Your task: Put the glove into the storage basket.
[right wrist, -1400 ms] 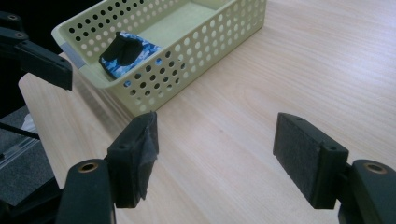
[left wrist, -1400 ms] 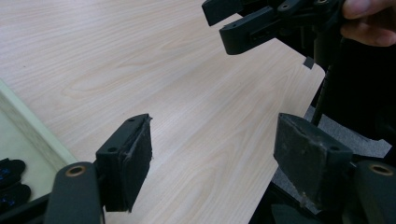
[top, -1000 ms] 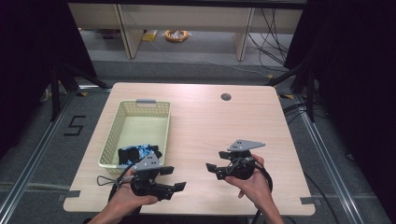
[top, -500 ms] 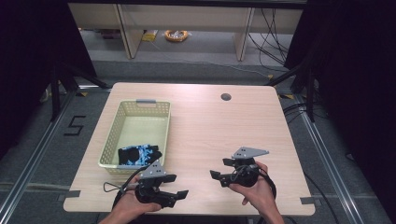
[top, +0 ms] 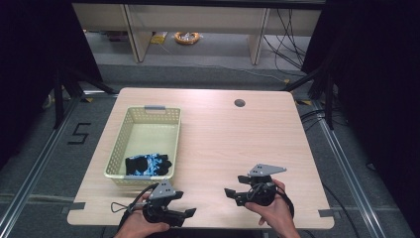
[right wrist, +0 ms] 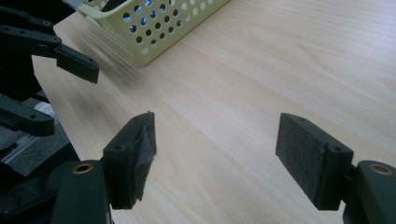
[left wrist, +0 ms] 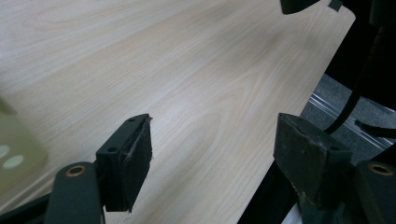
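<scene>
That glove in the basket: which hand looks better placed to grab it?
Probably the left. The left tool, open, sits just below the basket holding the glove; the right tool, open too, is farther across the table.

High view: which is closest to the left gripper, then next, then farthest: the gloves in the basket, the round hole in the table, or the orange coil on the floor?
From the left gripper:
1. Gloves, black and blue, in the near end of the yellow basket, just beyond the gripper.
2. Round hole, far side of the table, to the right.
3. Orange coil, on the floor past the table.
</scene>
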`<state>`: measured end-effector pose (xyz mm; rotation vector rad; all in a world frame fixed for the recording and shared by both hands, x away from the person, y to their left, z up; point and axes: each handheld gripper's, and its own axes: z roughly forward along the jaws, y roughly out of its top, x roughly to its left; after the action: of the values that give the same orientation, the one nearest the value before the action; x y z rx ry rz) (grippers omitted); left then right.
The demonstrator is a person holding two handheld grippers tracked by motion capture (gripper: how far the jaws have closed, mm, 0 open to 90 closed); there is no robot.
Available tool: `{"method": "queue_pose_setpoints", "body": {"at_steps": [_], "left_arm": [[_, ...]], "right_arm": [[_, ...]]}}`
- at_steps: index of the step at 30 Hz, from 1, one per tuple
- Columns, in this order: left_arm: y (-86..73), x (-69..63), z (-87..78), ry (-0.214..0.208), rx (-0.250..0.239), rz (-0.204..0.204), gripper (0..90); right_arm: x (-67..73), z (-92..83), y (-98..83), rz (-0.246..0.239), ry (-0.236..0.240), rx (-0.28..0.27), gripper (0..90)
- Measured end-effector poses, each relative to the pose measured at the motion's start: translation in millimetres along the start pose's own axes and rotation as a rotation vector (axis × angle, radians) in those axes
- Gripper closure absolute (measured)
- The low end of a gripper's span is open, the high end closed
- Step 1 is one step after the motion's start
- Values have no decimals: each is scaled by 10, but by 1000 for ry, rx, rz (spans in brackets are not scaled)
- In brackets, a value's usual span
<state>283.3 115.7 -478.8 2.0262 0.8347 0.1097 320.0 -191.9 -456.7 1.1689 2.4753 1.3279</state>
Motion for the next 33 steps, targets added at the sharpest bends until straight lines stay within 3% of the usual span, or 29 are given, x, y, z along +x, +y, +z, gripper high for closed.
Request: {"method": "queue_pose_setpoints", "body": {"at_steps": [1, 4, 8, 9, 10, 11, 12, 14, 15, 17, 18, 20, 21, 22, 24, 25, 26, 28, 29, 32, 33], "left_arm": [[-26, 15, -8, 1, 23, -13, 273], [-57, 20, -14, -1, 6, -2, 271], [-84, 24, -20, 3, 4, -4, 264], [-97, 35, -17, 6, 5, 7, 264], [-105, 35, -18, 10, 8, 11, 262], [-112, 40, -21, 13, 15, 23, 262], [-125, 36, -7, 11, 1, 16, 262], [-138, 38, -13, 10, 12, 14, 261], [-154, 30, -11, 16, 8, 15, 260], [-172, 25, -1, 10, 7, 3, 259], [-179, 35, -6, 27, 18, 33, 256], [-192, 42, -17, 20, 40, 53, 254], [-211, 18, 0, 15, 25, 22, 253], [-236, 15, 7, 16, 29, 42, 249], [-256, 4, 19, 14, 30, 26, 243], [-274, 9, 24, 10, 30, 49, 239], [-287, 5, 27, 15, 34, 37, 234], [-294, 34, 15, 25, 57, 74, 224], [-313, 32, 29, 34, 47, 52, 219], [-330, 40, 18, 35, 40, 60, 207], [-342, 37, 20, 32, 31, 40, 192]], "right_arm": [[34, -20, -11, 31, -13, 18, 295], [17, -9, -53, -8, 3, -7, 289], [44, -10, -101, 17, 6, -6, 276], [17, -7, -107, -24, -4, -12, 270], [55, -10, -142, 23, -11, -14, 249], [29, -16, -151, -9, -16, -9, 245], [32, 0, -168, -7, -4, -31, 246], [44, -12, -180, 8, 10, -14, 245], [39, -7, -207, -8, 17, -20, 244], [59, -15, -221, 5, -2, -18, 243], [68, -17, -240, 5, 3, -13, 243], [56, -4, -268, -13, 8, -20, 243], [82, 0, -284, 18, 18, -19, 243], [85, 4, -312, 6, 13, -10, 244], [80, -2, -332, -18, -10, 1, 244], [82, 6, -351, -31, -11, 3, 244], [117, 16, -369, 5, -11, 9, 244], [99, 29, -397, -33, -7, 29, 243], [118, 30, -411, -19, -10, 43, 242], [119, 34, -436, -48, -19, 49, 232], [142, 31, -451, -22, -25, 61, 223]]}}
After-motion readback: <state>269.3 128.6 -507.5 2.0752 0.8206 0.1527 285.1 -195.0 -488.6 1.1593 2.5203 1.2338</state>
